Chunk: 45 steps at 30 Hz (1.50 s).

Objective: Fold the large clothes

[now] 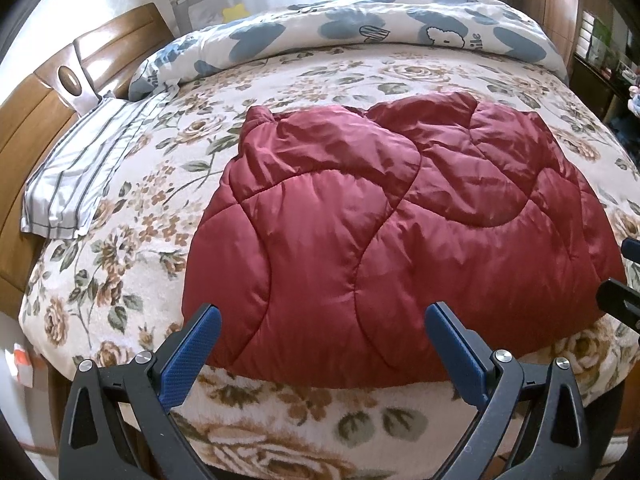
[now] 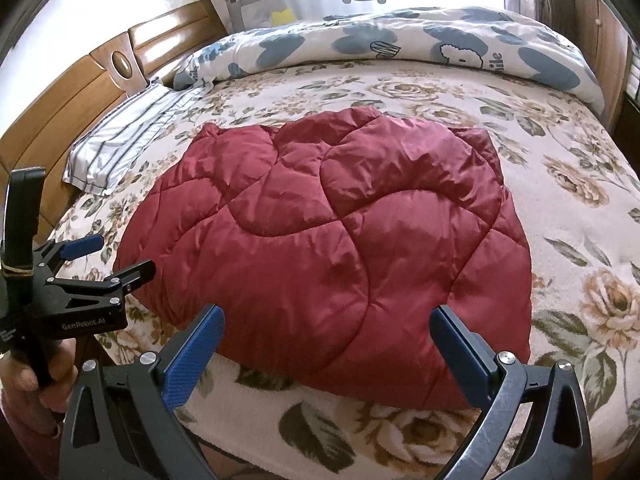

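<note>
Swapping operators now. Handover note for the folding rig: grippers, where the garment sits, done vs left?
Left gripper: open, empty, hovering at the near edge of the bed.
Right gripper: open, empty, also over the near edge.
Red quilted jacket: lies on the floral blanket, near the front edge, already folded into a compact bundle, no sleeves sticking out.
Done: at least one fold appears made.
Left: probably a final fold or tidy-up; neither gripper touches the jacket.

Dark red quilted padded garment (image 1: 392,232), folded into a puffy bundle, lying flat
</note>
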### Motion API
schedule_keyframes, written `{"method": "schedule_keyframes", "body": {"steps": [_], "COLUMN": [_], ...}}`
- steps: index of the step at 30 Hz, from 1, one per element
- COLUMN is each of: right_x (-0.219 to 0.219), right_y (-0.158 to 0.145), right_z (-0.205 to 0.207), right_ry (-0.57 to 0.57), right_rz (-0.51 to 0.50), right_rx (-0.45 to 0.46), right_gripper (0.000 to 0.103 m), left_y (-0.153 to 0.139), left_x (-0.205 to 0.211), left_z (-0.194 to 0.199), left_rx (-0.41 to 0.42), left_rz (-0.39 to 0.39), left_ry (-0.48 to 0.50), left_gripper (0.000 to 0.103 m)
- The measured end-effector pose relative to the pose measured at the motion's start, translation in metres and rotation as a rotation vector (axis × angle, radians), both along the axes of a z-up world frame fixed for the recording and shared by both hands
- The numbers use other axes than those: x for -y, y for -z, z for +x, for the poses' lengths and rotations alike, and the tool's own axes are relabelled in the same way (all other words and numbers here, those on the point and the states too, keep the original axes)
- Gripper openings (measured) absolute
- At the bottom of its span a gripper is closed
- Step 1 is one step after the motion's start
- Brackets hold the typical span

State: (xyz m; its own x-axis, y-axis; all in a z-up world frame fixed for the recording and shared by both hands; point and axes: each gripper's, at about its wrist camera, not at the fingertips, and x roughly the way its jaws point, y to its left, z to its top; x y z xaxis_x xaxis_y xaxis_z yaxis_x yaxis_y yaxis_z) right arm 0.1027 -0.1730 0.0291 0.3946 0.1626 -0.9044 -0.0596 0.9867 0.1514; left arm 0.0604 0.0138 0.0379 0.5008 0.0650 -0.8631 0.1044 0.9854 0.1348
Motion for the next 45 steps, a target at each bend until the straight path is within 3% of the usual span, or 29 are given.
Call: {"method": "schedule_keyframes", "body": {"steps": [45], "right_x": [0.0015], "right_y": [-0.0020], "right_z": [0.0068], "right_ry": [0.001], "right_rz": [-0.002], "right_rx": [0.003], "right_gripper": [0.103], "left_y": [-0.0040], "left_x": [0.0010], "left_z": [0.0092], "left_rx": [0.030], "left_rz": [0.016], "left_ry": [-0.003], "left_gripper": [0.102]}}
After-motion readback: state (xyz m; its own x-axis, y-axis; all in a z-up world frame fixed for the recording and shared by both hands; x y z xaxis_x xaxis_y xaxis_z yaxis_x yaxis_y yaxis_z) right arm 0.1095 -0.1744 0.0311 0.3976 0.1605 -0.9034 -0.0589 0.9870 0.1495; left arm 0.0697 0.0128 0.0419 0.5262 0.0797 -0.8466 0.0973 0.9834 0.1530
